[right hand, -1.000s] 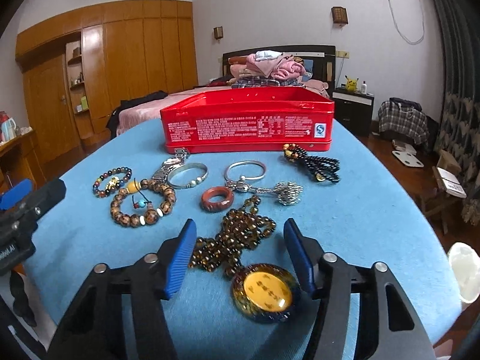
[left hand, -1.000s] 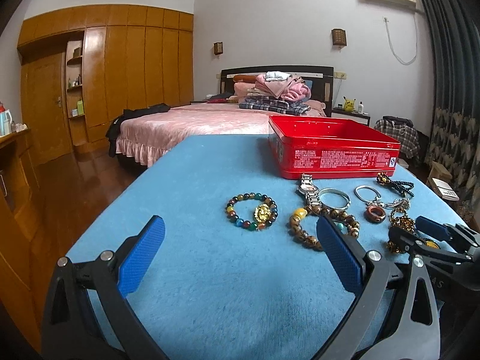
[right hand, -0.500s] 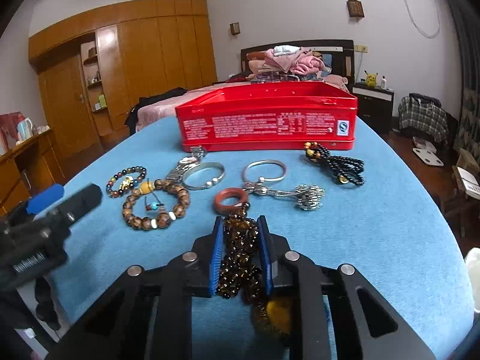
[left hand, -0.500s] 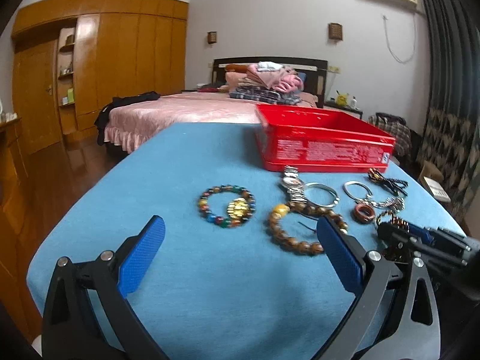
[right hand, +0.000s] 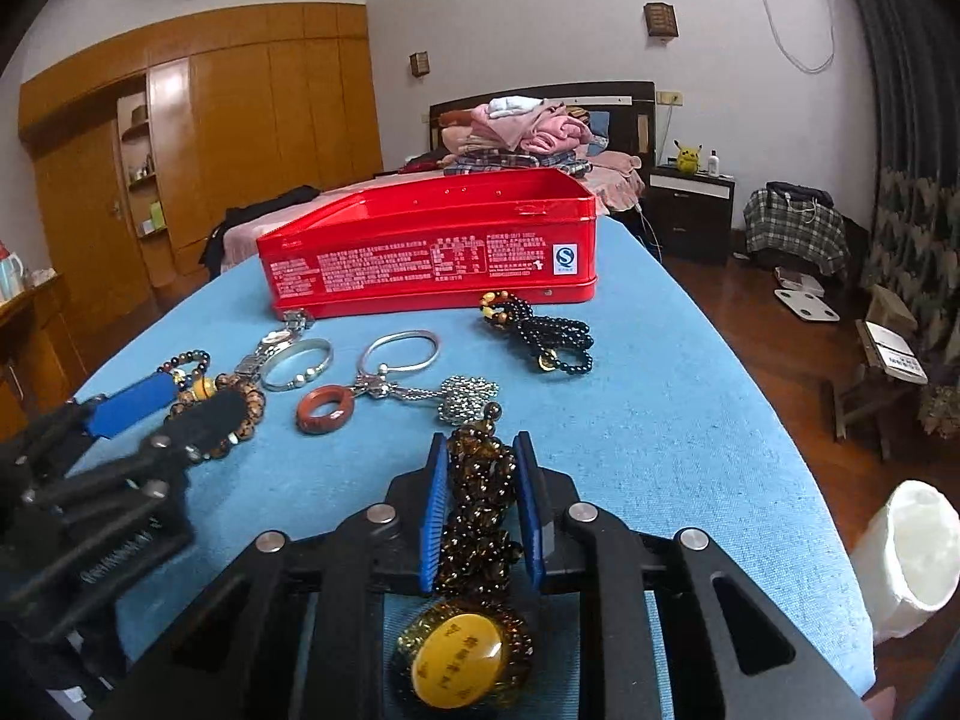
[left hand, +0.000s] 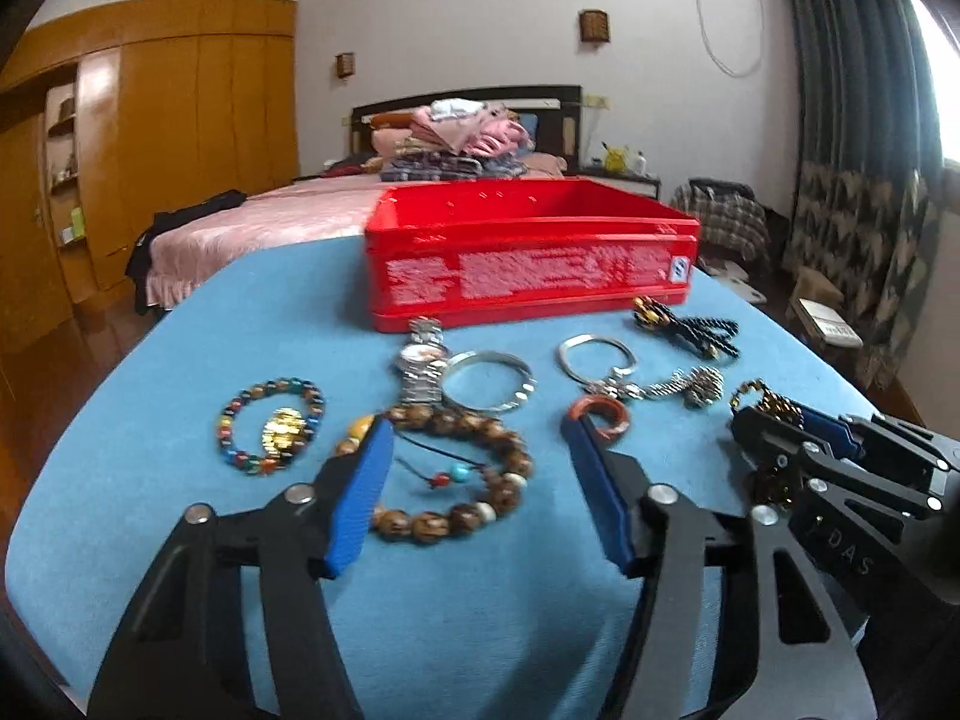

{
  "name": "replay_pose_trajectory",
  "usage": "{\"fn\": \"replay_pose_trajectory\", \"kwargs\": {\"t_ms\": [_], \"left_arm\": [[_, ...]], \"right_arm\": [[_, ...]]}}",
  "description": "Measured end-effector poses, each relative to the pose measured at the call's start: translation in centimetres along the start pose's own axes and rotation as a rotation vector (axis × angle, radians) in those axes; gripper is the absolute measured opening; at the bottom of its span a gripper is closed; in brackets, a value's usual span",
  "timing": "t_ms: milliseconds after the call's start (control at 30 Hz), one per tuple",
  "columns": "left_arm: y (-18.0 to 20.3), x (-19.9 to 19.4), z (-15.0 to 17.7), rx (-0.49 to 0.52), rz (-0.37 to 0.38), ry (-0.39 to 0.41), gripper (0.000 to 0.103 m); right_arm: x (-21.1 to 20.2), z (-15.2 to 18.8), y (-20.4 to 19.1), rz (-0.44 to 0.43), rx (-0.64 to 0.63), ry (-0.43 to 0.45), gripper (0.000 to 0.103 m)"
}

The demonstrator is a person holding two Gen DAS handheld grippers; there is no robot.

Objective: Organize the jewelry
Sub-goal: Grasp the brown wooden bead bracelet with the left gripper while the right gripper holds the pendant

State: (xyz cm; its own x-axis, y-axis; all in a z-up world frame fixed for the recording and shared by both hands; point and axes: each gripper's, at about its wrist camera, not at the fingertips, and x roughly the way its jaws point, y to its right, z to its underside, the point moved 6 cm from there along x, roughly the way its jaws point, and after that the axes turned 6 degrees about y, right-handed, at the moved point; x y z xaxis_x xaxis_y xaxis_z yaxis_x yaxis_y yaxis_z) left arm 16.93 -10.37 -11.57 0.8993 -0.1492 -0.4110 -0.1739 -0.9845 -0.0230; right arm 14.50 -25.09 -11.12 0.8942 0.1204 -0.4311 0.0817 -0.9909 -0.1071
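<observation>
On the fuzzy blue worktop [left hand: 180, 324], the right tool [right hand: 480, 498] pinches a knobbly amber bead necklace [right hand: 480, 498]. The left tool [left hand: 474, 480], half-wide and just narrowing, straddles a wooden bead bracelet [left hand: 474, 516]; glossy red tin [left hand: 528, 258] at twelve o'clock.

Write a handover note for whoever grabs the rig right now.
Right gripper: jaws shut on the dark amber bead necklace with yellow pendant.
Left gripper: jaws just closing, straddling the brown wooden bead bracelet, not gripping yet.
Red metal tin is open at the back of the blue table; nothing seen inside.
Left: watch, bangles, rings, other beads lie loose before the tin.
</observation>
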Motion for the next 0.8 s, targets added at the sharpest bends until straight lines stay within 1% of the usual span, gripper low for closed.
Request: {"fn": "replay_pose_trajectory", "kwargs": {"t_ms": [33,67,100,133,167,300,400,500,533,567,600,633,667,733,800], "left_arm": [[0.2,0.2,0.1,-0.005,0.009,-0.015,0.054],[0.5,0.6,0.4,-0.008,0.010,-0.041,0.050],[0.4,0.9,0.6,-0.009,0.003,-0.066,0.044],[0.4,1.3,0.8,-0.010,-0.013,-0.087,0.043],[0.3,1.3,0.8,-0.008,-0.028,-0.091,0.042],[0.7,1.6,1.0,0.008,-0.077,-0.123,0.042],[0.8,1.4,1.2,0.004,-0.106,-0.115,0.043],[0.5,1.0,1.3,-0.005,-0.103,-0.105,0.041],[0.5,1.0,1.3,-0.007,-0.100,-0.102,0.039],[0.6,1.0,1.4,-0.011,-0.082,-0.103,0.030],[0.5,0.9,1.4,-0.020,-0.084,-0.095,0.024],[0.3,0.9,1.5,-0.030,-0.082,-0.089,0.020],[0.3,0.9,1.5,-0.038,-0.072,-0.085,0.019],[0.0,0.8,1.4,-0.064,-0.043,-0.072,0.015],[-0.3,0.7,1.3,-0.080,-0.031,-0.063,0.013]], "right_arm": [[0.0,0.0,0.0,-0.003,0.000,0.000,0.021],[-0.2,0.1,0.1,-0.004,0.000,0.001,0.021],[-0.2,0.1,0.1,-0.006,-0.001,0.001,0.021],[-0.2,0.1,0.1,-0.010,0.002,0.001,0.021],[-0.2,0.1,0.1,-0.012,0.005,0.001,0.021],[-0.3,0.3,-0.1,-0.019,0.010,0.002,0.021],[-0.3,0.5,-0.3,-0.016,-0.004,-0.003,0.023],[-0.1,0.5,-0.4,-0.011,-0.003,0.003,0.024],[-0.1,0.5,-0.4,-0.011,0.002,0.006,0.024],[-0.1,0.6,-0.4,-0.012,0.003,0.007,0.024],[-0.1,0.7,-0.4,-0.015,0.001,0.009,0.024],[0.0,0.6,-0.4,-0.016,0.001,0.007,0.023],[-0.1,0.7,-0.4,-0.017,0.000,0.005,0.023],[-0.2,0.6,-0.3,-0.024,0.000,0.002,0.022],[-0.3,0.5,-0.2,-0.039,0.013,0.002,0.021]]}}
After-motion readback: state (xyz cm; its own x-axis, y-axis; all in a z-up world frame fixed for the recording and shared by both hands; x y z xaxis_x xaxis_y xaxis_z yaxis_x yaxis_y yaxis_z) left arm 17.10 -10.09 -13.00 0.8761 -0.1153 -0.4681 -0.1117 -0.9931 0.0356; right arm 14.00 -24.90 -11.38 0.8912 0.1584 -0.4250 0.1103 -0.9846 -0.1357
